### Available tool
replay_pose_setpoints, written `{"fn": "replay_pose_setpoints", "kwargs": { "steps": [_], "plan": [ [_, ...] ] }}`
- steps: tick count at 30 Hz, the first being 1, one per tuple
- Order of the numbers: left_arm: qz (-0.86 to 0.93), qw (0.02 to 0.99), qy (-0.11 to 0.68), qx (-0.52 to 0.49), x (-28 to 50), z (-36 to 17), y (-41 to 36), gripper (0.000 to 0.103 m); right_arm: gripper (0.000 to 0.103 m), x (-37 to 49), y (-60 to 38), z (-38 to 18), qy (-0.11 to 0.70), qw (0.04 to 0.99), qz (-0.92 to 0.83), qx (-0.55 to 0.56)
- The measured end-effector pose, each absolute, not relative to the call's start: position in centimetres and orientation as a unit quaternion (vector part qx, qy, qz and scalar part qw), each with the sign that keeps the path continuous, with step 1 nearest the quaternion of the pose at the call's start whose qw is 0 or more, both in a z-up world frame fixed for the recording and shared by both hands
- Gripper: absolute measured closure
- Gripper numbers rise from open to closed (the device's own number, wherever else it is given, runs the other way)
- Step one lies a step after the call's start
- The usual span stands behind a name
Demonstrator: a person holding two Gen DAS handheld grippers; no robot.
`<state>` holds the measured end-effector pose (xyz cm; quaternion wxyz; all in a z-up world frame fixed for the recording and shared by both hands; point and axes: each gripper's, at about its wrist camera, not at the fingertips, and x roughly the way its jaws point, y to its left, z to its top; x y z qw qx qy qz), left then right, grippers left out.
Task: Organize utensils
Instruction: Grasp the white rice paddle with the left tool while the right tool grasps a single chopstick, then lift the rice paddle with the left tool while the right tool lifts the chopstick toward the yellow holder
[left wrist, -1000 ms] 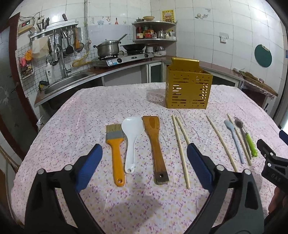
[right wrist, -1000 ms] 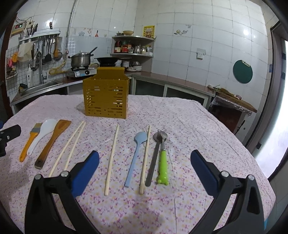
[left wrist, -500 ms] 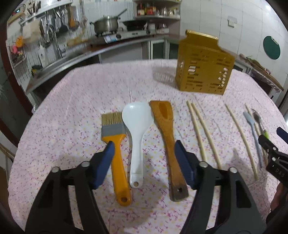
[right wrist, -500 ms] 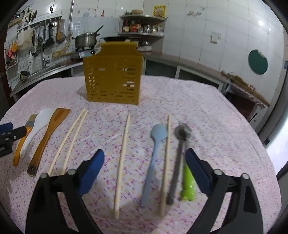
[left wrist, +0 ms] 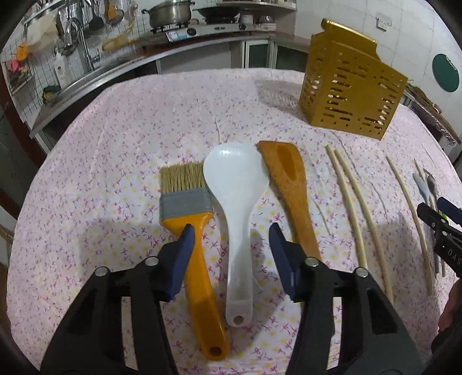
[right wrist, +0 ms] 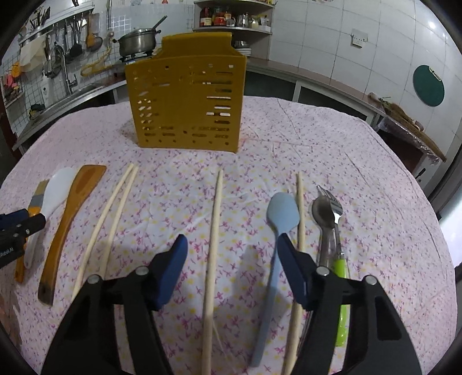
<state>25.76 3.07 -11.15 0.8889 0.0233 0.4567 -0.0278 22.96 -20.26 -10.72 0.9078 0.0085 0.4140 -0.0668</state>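
My left gripper [left wrist: 231, 239] is open, low over the handles of an orange-handled brush [left wrist: 193, 230] and a white rice paddle [left wrist: 236, 196]; a wooden spatula [left wrist: 291, 184] lies just right of it. My right gripper [right wrist: 231, 248] is open above a single chopstick [right wrist: 213, 239], with a blue spoon [right wrist: 277, 230] by its right finger. A chopstick pair [right wrist: 115, 207], another chopstick [right wrist: 300, 207], a metal spoon [right wrist: 323, 219] and a green-handled fork [right wrist: 337, 230] lie on the floral cloth. A yellow slotted holder [right wrist: 184, 101] stands upright behind them.
The round table's floral cloth [left wrist: 115, 144] ends at edges all round. A kitchen counter with a sink [left wrist: 75, 83] and a stove with a pot [left wrist: 170, 14] stands behind. A side bench [right wrist: 404, 121] is at the right.
Both grippers have moved forward and down towards the utensils, and their jaws have narrowed somewhat. The utensils and the holder have not moved.
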Motion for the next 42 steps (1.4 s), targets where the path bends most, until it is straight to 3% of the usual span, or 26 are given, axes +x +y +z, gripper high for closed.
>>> {"fn": "replay_pose_setpoints", "kwargs": {
  "steps": [2, 6, 10, 19, 28, 34, 37, 42],
  "plan": [
    [-0.024, 0.890, 0.454, 0.033, 25.9, -11.2, 2.8, 0.057, 0.044, 23.2, -20.4, -10.9, 0.420, 0.905, -0.062, 0.018],
    [-0.030, 0.886, 0.461, 0.035, 26.3, -11.3, 2.7, 0.074, 0.051, 23.3, -20.4, -11.3, 0.424, 0.903, -0.063, 0.014],
    [-0.026, 0.886, 0.460, 0.048, 26.2, -11.4, 2.4, 0.078, 0.053, 23.2, -20.4, -11.3, 0.423, 0.904, -0.056, 0.020],
    [-0.028, 0.876, 0.478, 0.062, 27.2, -12.2, 2.0, 0.076, 0.053, 23.7, -20.0, -11.9, 0.429, 0.902, -0.051, 0.012],
    [-0.019, 0.867, 0.490, 0.092, 28.5, -12.4, 1.7, 0.056, 0.053, 24.7, -19.8, -12.6, 0.441, 0.896, -0.055, 0.002],
    [-0.034, 0.868, 0.491, 0.063, 29.0, -12.4, 2.3, 0.062, 0.054, 25.2, -19.8, -12.7, 0.449, 0.892, -0.055, 0.002],
    [-0.039, 0.870, 0.486, 0.072, 28.7, -12.4, 1.7, 0.074, 0.066, 25.7, -19.7, -12.6, 0.455, 0.889, -0.045, 0.006],
    [-0.040, 0.871, 0.484, 0.076, 28.2, -12.5, 1.4, 0.081, 0.090, 25.9, -19.1, -12.5, 0.462, 0.886, -0.028, 0.010]
  ]
}}
